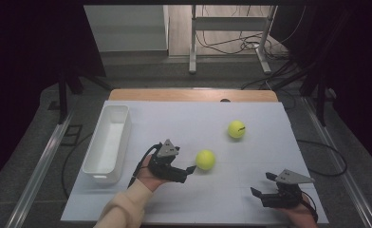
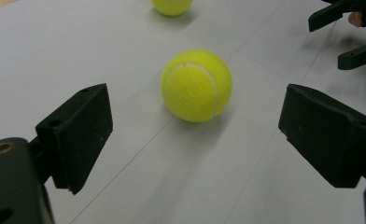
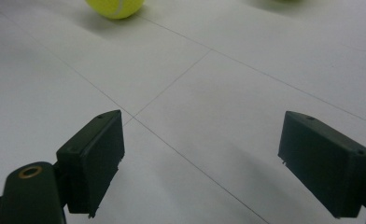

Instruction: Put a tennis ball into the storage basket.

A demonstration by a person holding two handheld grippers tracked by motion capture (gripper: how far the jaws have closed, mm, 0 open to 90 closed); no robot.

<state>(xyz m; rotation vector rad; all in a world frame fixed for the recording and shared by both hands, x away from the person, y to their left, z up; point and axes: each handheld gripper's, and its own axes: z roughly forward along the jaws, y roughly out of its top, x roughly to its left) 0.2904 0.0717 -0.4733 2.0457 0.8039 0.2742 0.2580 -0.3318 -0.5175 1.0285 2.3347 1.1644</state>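
Two yellow tennis balls lie on the white table top (image 1: 189, 118). The near ball (image 1: 205, 159) (image 2: 196, 85) rests just ahead of my left gripper (image 1: 186, 171) (image 2: 195, 135), whose black jaws stand wide open a little short of it, with nothing touching them. Farther back and to the right lies the other ball (image 1: 237, 129) (image 2: 172, 5). My right gripper (image 1: 262, 184) (image 3: 202, 158) sits low near the front right corner, open and holding nothing, over bare table. In its view the near ball (image 3: 115, 7) is cut off at the top left.
A long white bin (image 1: 109, 140) stands along the table's left side, with nothing seen in it. The table's wooden far edge (image 1: 193, 95) borders the floor, where a metal frame and cables stand. The right gripper (image 2: 344, 35) appears at the left gripper view's top right.
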